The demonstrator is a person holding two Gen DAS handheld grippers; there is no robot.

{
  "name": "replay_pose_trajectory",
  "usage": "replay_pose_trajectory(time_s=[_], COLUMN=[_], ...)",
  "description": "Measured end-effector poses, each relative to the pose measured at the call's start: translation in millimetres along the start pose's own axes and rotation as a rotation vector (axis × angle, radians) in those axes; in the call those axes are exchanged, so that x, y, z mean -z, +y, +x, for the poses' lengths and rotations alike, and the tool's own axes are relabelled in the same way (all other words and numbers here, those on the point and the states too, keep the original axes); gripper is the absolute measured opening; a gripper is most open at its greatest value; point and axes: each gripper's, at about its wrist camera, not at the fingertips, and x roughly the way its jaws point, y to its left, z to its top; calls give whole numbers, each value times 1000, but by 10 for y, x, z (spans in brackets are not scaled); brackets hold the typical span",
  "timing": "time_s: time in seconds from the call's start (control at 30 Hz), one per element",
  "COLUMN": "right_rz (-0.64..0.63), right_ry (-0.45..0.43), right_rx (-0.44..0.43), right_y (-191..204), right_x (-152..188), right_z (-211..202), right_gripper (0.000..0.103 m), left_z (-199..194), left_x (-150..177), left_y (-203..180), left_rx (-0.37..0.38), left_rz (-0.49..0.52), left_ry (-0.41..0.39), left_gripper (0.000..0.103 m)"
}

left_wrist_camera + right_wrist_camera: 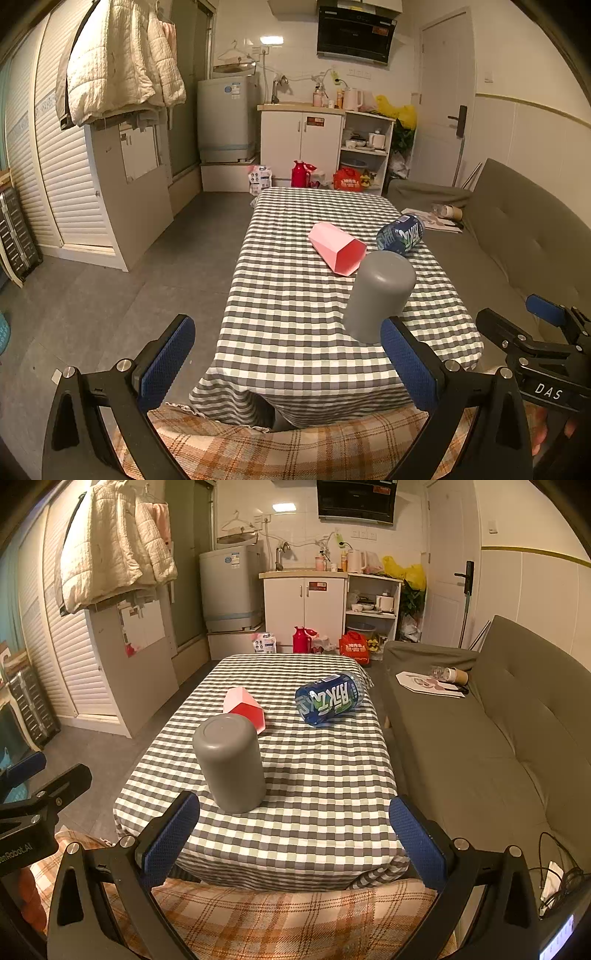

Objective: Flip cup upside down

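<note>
On the checked tablecloth [295,295], left wrist view: grey cup [380,295] stands mouth down, flat closed base on top. Smooth matte plastic, cylindrical, rounded shoulder at the base edge. It sits near the front right part of the table, its lower rim partly hidden by the right finger of the left gripper [284,354]. Left gripper jaws spread wide, nothing between them; blue pads [166,362] have a fine dimpled texture, mounted on black rigid arms with silver bolts. Behind the cup, a pink faceted cup [338,247] lies on its side, open mouth toward the camera, redder interior showing. Just right of it, a blue labelled bottle [400,234] also lies on its side. Right gripper [517,317] enters at the right edge, over the grey-green sofa [517,251]; jaws parted, holding nothing. Orange plaid fabric [295,450] fills the bottom of the view.

Right wrist view: grey cup [231,764] inverted, left of centre, base disc with a shallow recessed ring visible. It stands free on the cloth, apart from both pads. Right gripper [295,842] jaws wide open, empty. Pink faceted cup [245,709] directly behind the grey one, appearing close to it; whether they touch cannot be told. Blue labelled bottle [328,699] to the right, glossy clear plastic, white lettering. Tablecloth [314,794] woven gingham, grey and white, draped over the front edge. Left gripper [26,782] at left edge, jaws apart.
</note>
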Motion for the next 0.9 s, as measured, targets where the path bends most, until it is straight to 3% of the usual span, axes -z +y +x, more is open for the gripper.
replay_pose_trajectory(time_s=[0.9], right_rz=[-17], right_ry=[9], right_rx=[-3], right_y=[33], right_x=[26], right_z=[20], right_gripper=[103], left_z=[-7], left_x=[-14], left_y=[11], left_rx=[-6], left_rz=[1], left_ry=[1], left_gripper=[103])
